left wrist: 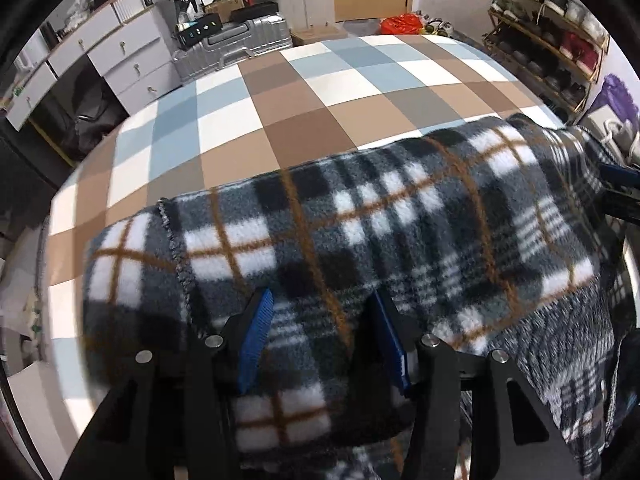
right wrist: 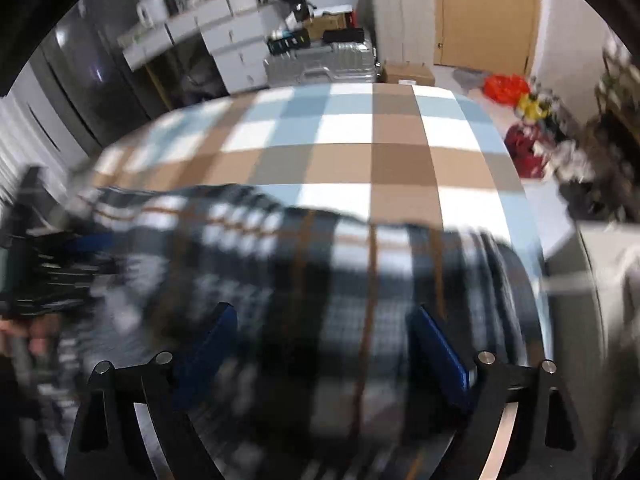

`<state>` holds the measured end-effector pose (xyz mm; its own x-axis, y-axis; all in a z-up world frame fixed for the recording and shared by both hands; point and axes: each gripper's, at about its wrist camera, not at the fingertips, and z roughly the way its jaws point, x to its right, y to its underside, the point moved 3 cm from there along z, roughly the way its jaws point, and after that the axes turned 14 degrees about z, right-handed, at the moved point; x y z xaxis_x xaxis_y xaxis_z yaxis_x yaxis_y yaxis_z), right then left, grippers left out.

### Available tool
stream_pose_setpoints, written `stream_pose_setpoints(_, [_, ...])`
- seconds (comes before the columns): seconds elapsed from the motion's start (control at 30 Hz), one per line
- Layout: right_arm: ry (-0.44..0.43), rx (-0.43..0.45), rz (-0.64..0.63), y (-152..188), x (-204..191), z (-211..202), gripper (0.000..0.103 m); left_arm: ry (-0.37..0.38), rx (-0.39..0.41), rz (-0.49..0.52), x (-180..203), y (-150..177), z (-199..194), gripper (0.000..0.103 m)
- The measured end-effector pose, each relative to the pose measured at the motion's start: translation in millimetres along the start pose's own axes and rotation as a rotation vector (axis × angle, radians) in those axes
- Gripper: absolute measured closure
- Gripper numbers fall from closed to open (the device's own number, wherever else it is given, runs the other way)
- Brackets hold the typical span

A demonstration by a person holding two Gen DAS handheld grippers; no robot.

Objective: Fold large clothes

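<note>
A large plaid fleece garment [left wrist: 360, 240], dark grey and white with orange lines, lies bunched along the near edge of a checked bed [left wrist: 320, 92]. My left gripper [left wrist: 320, 312] has its blue pads apart with a thick fold of the fleece between them. In the right wrist view, which is blurred by motion, the same garment [right wrist: 340, 280] fills the lower half. My right gripper [right wrist: 320, 328] stands open wide above it. The right gripper's blue tip also shows at the right edge of the left wrist view [left wrist: 620, 184].
The bed's blue, brown and white checked cover [right wrist: 360, 140] stretches away behind the garment. Beyond it stand a silver suitcase [left wrist: 240, 44], white drawers [left wrist: 120, 52], a shoe rack [left wrist: 552, 40] at the right and a red bag [left wrist: 400, 24] on the floor.
</note>
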<state>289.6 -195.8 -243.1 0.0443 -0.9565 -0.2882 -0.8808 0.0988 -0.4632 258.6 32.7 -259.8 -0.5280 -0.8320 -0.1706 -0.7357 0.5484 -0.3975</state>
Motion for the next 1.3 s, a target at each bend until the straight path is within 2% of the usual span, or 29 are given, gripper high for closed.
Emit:
stream_pose_setpoints(0.1, [-0.079, 0.022, -0.038, 41.2, -4.1, -49.9, 0.011, -0.019, 0.039, 0.042, 15.0, 15.2, -29.8, 0.056])
stream_pose_setpoints(0.17, [-0.094, 0.044, -0.070, 72.0, -4.9, -76.6, 0.011, -0.036, 0.076, 0.052, 24.6, 30.0, -52.6, 0.056])
stream_pose_setpoints(0.27, [-0.086, 0.080, -0.084, 125.4, -0.8, -106.5, 0.011, 0.040, 0.109, 0.037, 42.4, 54.8, -74.4, 0.056])
stream_pose_setpoints(0.33, [-0.059, 0.106, -0.073, 149.8, 4.1, -113.2, 0.011, 0.050, 0.102, 0.055, 56.9, 73.0, -78.2, 0.056])
stream_pose_setpoints(0.4, [-0.039, 0.119, -0.053, 170.3, 8.5, -115.7, 0.011, 0.053, 0.066, 0.076, 68.4, 92.6, -71.3, 0.056])
stream_pose_setpoints(0.5, [-0.041, 0.062, -0.003, 190.5, 13.1, -100.5, 0.011, 0.047, -0.034, 0.082, 73.9, 117.1, -52.3, 0.056])
stream_pose_setpoints(0.57, [0.018, 0.025, 0.007, 197.2, 14.4, -85.9, 0.013, 0.003, -0.031, 0.096, 71.9, 125.7, -51.2, 0.056])
stream_pose_setpoints(0.67, [0.164, -0.017, 0.001, 202.1, 18.4, -60.7, 0.010, -0.042, -0.036, 0.120, 69.3, 132.7, -53.8, 0.056])
stream_pose_setpoints(0.73, [0.186, 0.010, -0.009, 203.8, 15.8, -57.6, 0.013, -0.106, -0.059, 0.159, 68.2, 137.1, -53.2, 0.051])
stream_pose_setpoints(0.8, [0.212, 0.011, -0.021, 202.2, 12.2, -59.9, 0.015, -0.108, -0.069, 0.153, 63.6, 140.5, -56.0, 0.051])
stream_pose_setpoints(0.9, [0.166, -0.006, -0.005, 201.8, 11.4, -65.3, 0.029, -0.100, -0.047, 0.091, 44.5, 148.9, -68.1, 0.051])
stream_pose_setpoints(0.93, [0.147, -0.015, 0.002, 202.1, 12.8, -66.7, 0.037, -0.084, -0.039, 0.061, 36.7, 153.3, -72.6, 0.051])
stream_pose_setpoints(0.97, [0.136, -0.030, 0.015, 202.4, 15.6, -67.8, 0.042, -0.066, -0.033, 0.038, 33.1, 157.1, -74.7, 0.051])
stream_pose_setpoints(1.07, [0.079, -0.078, 0.042, 206.1, 20.0, -66.0, 0.042, -0.007, -0.052, -0.036, 20.7, 171.8, -76.9, 0.051])
stream_pose_setpoints(1.13, [0.090, -0.059, 0.007, 211.1, 16.7, -67.5, 0.042, 0.011, -0.092, -0.027, 21.4, 181.9, -70.1, 0.051])
stream_pose_setpoints(1.17, [0.109, -0.055, -0.022, 211.8, 13.3, -65.9, 0.045, 0.002, -0.112, -0.006, 23.3, 186.0, -65.6, 0.051])
stream_pose_setpoints(1.2, [0.108, -0.053, -0.037, 211.5, 10.2, -67.3, 0.052, -0.025, -0.139, 0.027, 26.1, 188.8, -59.3, 0.051])
stream_pose_setpoints(1.23, [0.094, -0.053, -0.044, 210.3, 7.7, -67.8, 0.068, -0.045, -0.153, 0.052, 28.1, 191.2, -54.6, 0.050])
stream_pose_setpoints(1.27, [0.098, -0.042, -0.051, 207.6, 6.0, -69.5, 0.080, -0.056, -0.134, 0.056, 28.4, 191.8, -56.2, 0.050])
stream_pose_setpoints(1.3, [0.119, -0.036, -0.061, 205.9, 5.4, -70.4, 0.080, -0.057, -0.138, 0.056, 26.5, 192.8, -56.5, 0.050])
